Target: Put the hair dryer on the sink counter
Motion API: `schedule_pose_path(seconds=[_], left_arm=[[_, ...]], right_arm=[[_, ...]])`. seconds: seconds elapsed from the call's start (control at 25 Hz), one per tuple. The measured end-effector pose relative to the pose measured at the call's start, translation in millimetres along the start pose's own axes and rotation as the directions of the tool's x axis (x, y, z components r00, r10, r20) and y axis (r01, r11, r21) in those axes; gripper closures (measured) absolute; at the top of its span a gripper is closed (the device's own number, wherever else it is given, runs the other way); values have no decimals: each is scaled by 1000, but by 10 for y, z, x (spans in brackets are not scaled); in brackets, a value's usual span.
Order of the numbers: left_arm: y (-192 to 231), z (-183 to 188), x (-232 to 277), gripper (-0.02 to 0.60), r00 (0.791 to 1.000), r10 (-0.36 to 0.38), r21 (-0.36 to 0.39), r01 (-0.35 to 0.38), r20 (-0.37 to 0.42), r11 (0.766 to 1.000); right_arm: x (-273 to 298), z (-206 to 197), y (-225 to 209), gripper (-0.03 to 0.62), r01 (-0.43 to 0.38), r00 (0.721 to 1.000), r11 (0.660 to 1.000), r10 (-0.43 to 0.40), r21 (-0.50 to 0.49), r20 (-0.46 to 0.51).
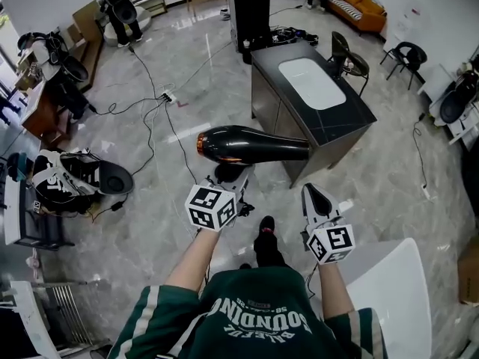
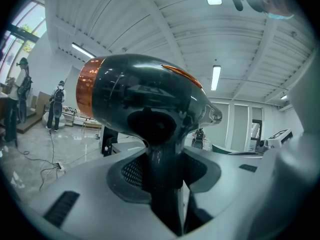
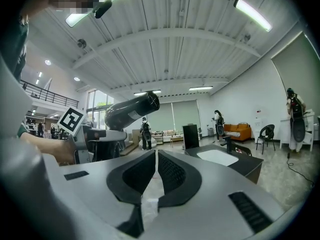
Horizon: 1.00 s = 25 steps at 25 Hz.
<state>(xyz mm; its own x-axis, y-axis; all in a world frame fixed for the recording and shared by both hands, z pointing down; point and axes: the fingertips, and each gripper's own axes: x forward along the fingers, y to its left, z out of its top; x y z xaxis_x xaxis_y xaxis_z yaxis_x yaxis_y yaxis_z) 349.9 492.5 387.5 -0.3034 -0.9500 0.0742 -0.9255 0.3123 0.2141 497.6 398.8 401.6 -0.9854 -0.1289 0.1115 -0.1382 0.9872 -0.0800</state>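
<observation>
Hair dryer (image 1: 251,145) near sink counter (image 1: 361,115); cables (image 1: 153,118) across floor (image 1: 202,58)

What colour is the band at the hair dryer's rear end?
Copper orange band, clearest in the left gripper view.

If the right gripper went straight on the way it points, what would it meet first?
Most likely the near end of the sink counter, which lies just ahead of the right gripper. Depth is unclear, so it might pass alongside.
</observation>
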Motion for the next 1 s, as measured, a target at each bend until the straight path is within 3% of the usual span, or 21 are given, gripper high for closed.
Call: schedule_pose_path(seconds=[0.24, 0.64, 1.0], left_arm=[[424, 20, 510, 416, 1000, 23, 7, -23, -14, 1000], [977, 391, 1454, 416, 998, 65, 17, -65, -4, 998], [1382, 360, 1996, 416, 994, 110, 4, -110, -23, 994]], right_arm=[[637, -9, -332, 546, -5, 1000, 1000, 5, 13, -2], [1713, 288, -1097, 546, -26, 999, 1000, 26, 4, -35], [2330, 255, -1471, 546, -62, 997, 998, 63, 18, -53]])
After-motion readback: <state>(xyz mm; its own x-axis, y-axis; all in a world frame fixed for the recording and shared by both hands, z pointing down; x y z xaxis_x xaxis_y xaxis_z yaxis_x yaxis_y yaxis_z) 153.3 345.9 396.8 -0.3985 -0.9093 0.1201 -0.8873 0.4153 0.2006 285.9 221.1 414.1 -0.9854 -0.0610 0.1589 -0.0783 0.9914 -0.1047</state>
